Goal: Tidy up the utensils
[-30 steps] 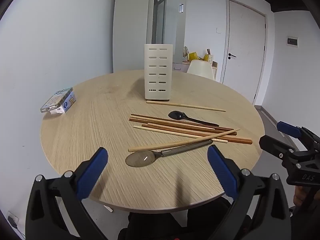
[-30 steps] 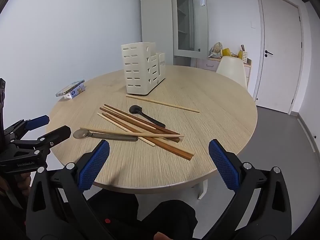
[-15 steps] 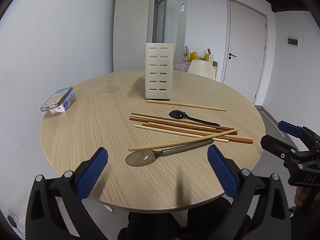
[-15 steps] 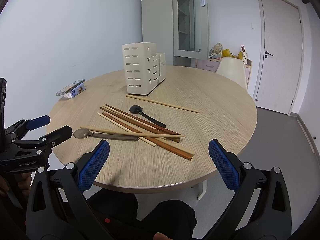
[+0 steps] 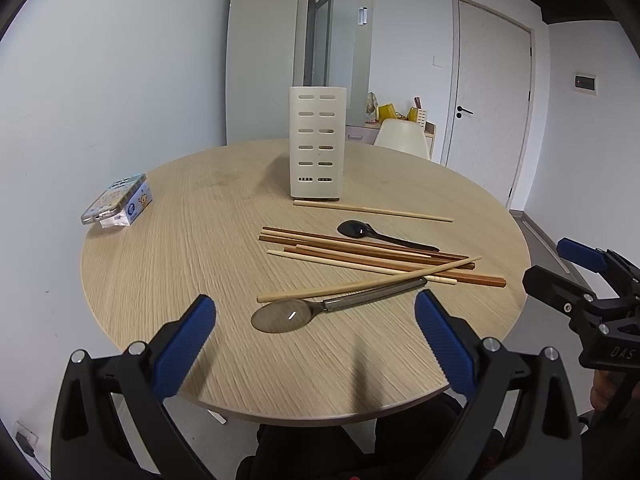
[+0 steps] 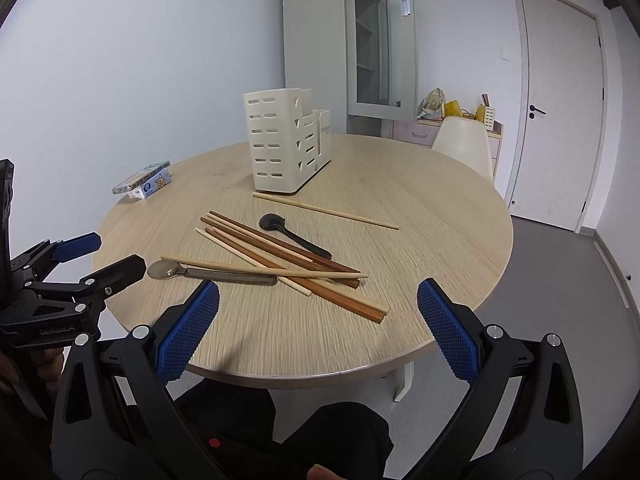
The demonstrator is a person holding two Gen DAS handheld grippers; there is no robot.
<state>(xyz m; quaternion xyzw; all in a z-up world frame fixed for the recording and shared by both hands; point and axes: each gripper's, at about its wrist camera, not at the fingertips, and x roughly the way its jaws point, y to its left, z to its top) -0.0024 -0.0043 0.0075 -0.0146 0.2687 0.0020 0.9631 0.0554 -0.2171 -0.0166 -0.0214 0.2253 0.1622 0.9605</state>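
**Both grippers wait open at the table edge; almost nothing has moved**

The holder [image 5: 317, 144] stands upright on the round table [image 5: 168, 264], and everything else is placed from it. Just in front of its base lies one pale chopstick [image 5: 372, 211], apart from the rest. Nearer the camera than that is the black spoon [image 5: 374, 233], and beside it the pile of chopsticks [image 5: 360, 254], brown and pale ones crossing. At the near side of the pile lies the metal spoon [image 5: 320, 310], bowl to the left, with a pale stick resting across its handle. Well to the left of the holder, near the rim, a phone [image 5: 114, 196] sits on a tissue pack.

The left gripper [image 5: 314, 340] hovers over the near table edge, fingers spread wide and holding nothing. The right gripper [image 6: 318, 320] is likewise released and empty, farther from the holder.

Against the frames a second and half a second ago, the utensils lie exactly as before; the views have only drifted slightly, and both grippers stay spread.
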